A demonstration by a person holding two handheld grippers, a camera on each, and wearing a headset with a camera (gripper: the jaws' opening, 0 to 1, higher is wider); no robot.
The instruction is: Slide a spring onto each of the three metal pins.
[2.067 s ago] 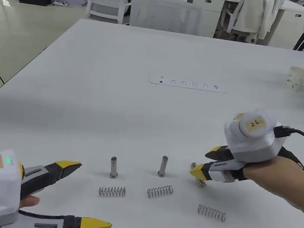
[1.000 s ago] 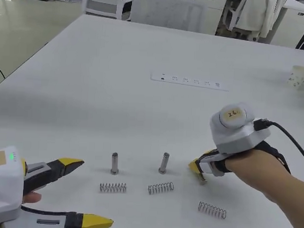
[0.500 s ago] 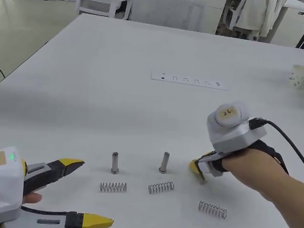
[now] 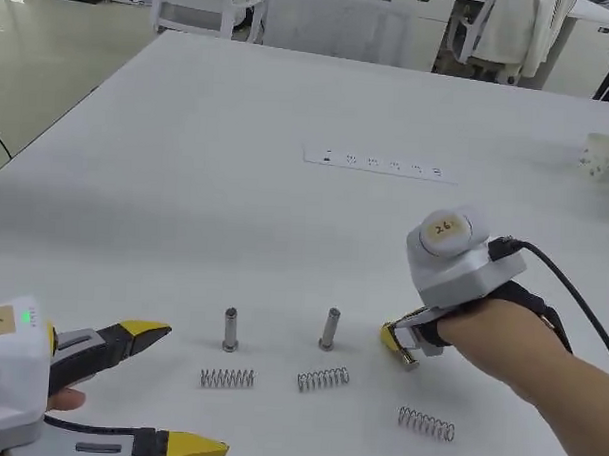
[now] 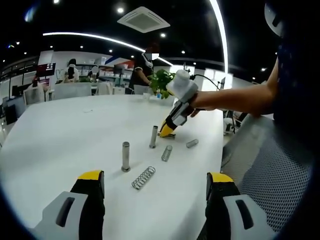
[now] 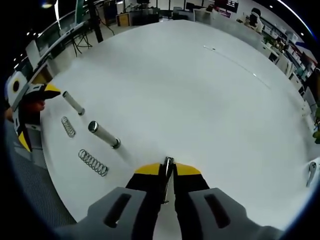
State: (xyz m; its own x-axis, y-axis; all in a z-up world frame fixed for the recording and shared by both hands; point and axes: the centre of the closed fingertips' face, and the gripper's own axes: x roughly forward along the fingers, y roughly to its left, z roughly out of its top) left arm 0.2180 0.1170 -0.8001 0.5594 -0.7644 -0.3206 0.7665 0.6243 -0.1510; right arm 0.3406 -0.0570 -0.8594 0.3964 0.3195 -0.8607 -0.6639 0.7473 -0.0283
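Note:
Two metal pins (image 4: 230,328) (image 4: 330,329) stand upright near the table's front edge. The third pin (image 4: 406,358) is held slanted just above the table, with my right gripper (image 4: 393,339) shut on it; in the right gripper view the pin (image 6: 167,172) is pinched between the yellow tips of that gripper (image 6: 167,167). Three springs (image 4: 226,378) (image 4: 322,378) (image 4: 426,423) lie flat, one in front of each pin position. My left gripper (image 4: 184,389) stands open at the front left, its jaws wide apart (image 5: 156,177), pointing at the pin (image 5: 125,156) and spring (image 5: 143,177).
A white power strip (image 4: 380,165) lies across the middle of the table (image 4: 186,184). A paper cup (image 4: 599,154) stands at the far right. Chairs (image 4: 332,24) line the far edge. A cable (image 4: 572,292) trails from the right gripper.
My right hand has rolled and shifted slightly left, its camera box now facing up, with the pin still in its jaws. The left gripper, upright pins and springs stay put.

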